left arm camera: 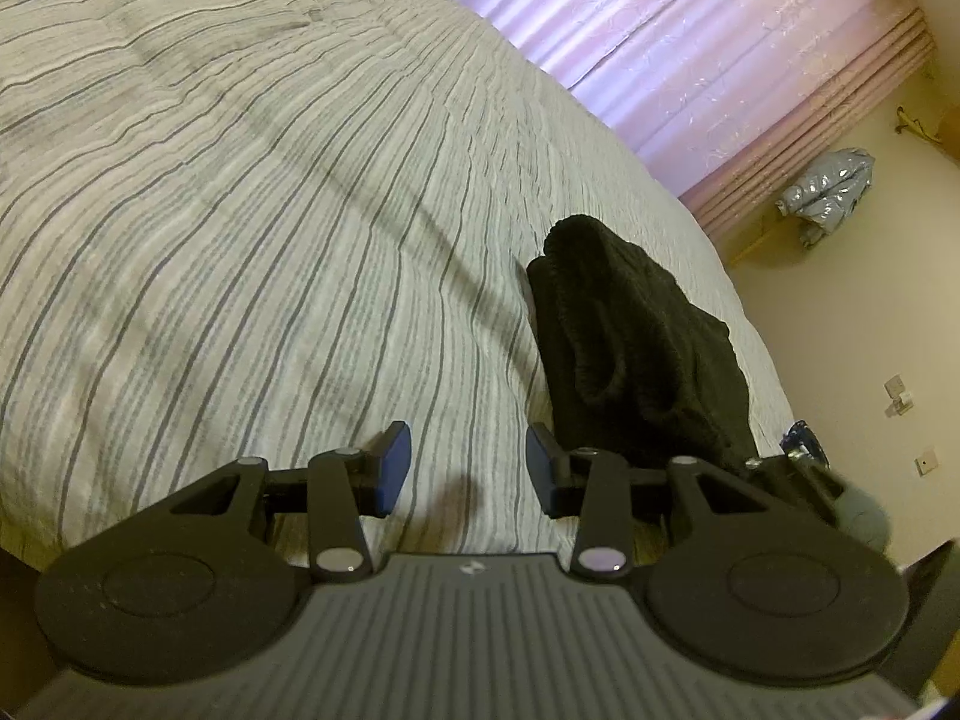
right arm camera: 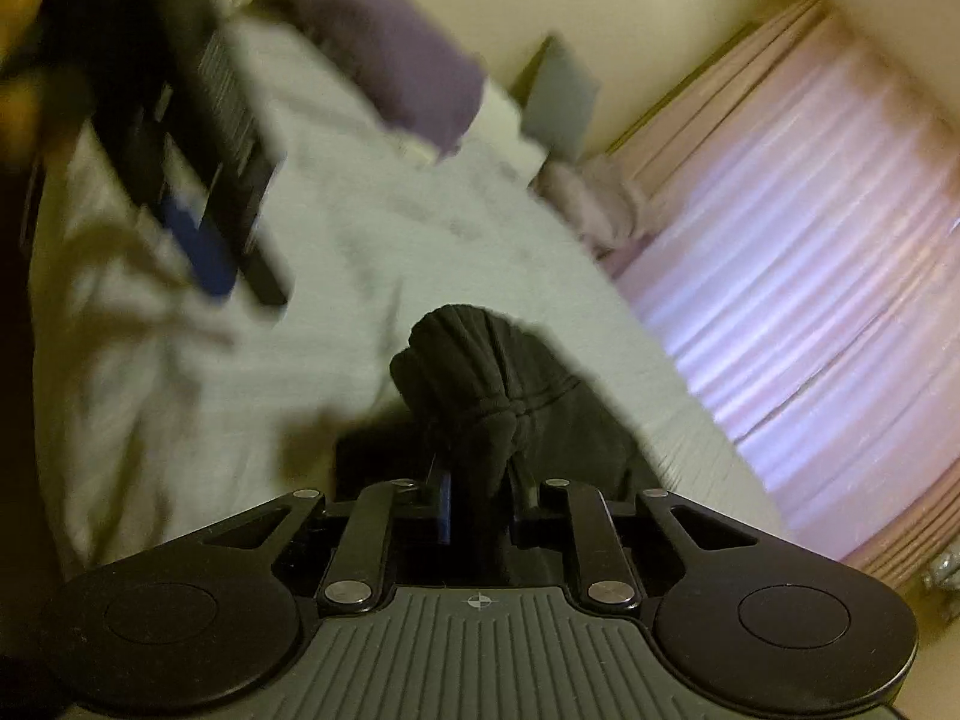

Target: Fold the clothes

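The left gripper point(left arm camera: 468, 468) hovered over the striped bed cover point(left arm camera: 270, 228) with its jaws apart and nothing between them. The black garment point(left arm camera: 636, 336) lay bunched on the bed, at about 1 o'clock from this gripper, near the bed's edge. The right gripper point(right arm camera: 480, 498) had its jaws clamped on a gathered fold of the black garment point(right arm camera: 474, 384). The right wrist view was blurred. Pink curtains point(left arm camera: 690, 42) hung behind the bed, at 1 o'clock.
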The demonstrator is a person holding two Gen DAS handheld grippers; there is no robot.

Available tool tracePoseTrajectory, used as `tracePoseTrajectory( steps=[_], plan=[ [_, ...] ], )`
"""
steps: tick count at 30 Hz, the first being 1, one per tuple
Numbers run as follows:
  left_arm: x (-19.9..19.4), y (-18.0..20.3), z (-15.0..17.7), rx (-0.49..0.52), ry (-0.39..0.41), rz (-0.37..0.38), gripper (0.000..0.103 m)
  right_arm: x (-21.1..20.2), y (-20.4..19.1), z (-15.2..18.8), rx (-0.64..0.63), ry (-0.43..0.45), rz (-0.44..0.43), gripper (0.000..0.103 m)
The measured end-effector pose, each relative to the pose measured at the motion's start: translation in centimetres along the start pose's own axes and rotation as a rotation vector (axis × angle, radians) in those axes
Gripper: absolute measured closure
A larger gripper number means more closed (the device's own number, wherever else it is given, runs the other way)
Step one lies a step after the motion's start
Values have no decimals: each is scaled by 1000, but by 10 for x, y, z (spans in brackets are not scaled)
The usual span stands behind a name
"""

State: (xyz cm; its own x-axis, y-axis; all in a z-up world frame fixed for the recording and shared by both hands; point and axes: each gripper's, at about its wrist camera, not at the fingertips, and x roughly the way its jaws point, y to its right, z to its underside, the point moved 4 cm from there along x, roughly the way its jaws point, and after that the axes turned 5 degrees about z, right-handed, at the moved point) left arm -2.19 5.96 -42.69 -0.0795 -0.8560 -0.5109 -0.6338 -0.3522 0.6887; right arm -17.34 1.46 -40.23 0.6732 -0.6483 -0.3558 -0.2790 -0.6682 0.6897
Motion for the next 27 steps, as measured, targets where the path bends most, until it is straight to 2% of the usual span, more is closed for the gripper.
tracePoseTrajectory(
  steps=[5, 9, 11, 13, 14, 16, 18, 20, 21, 22, 23, 26, 27],
  plan=[
    [-2, 0, -1, -3, 5, -4, 67, 2, -3, -6, -27, -8, 30, 87],
    [-3, 5, 0, 9, -2, 2, 67, 9, -11, -1, -56, -31, 17, 86],
    [-4, 9, 0, 18, -4, 4, 67, 9, -13, 2, -57, -43, 12, 77],
    [-5, 14, -1, 28, -2, 1, 67, 3, -7, 3, -30, -58, 14, 56],
    [-7, 18, -2, 34, 2, -2, 68, -1, -3, 4, -7, -67, 17, 51],
    [-12, 31, -5, 71, 28, 15, 70, -20, 14, 7, 119, -51, 21, 49],
    [-16, 49, -9, 126, 60, 41, 88, -39, 40, 18, 319, -78, 13, 50],
    [-9, 69, -13, 187, 60, 59, 90, -54, 68, 35, 539, -120, 17, 50],
    [-6, 80, -15, 218, 60, 67, 90, -60, 82, 47, 657, -148, 25, 52],
    [1, 90, -15, 254, 52, 69, 90, -62, 95, 58, 734, -172, 41, 65],
    [7, 100, -15, 291, 43, 71, 91, -64, 107, 68, 811, -195, 57, 69],
    [30, 125, -8, 403, 16, 61, 90, -67, 126, 88, 891, -216, 99, 70],
    [40, 128, -4, 447, 6, 17, 91, -68, 132, 94, 918, -223, 113, 70]
  ],
)
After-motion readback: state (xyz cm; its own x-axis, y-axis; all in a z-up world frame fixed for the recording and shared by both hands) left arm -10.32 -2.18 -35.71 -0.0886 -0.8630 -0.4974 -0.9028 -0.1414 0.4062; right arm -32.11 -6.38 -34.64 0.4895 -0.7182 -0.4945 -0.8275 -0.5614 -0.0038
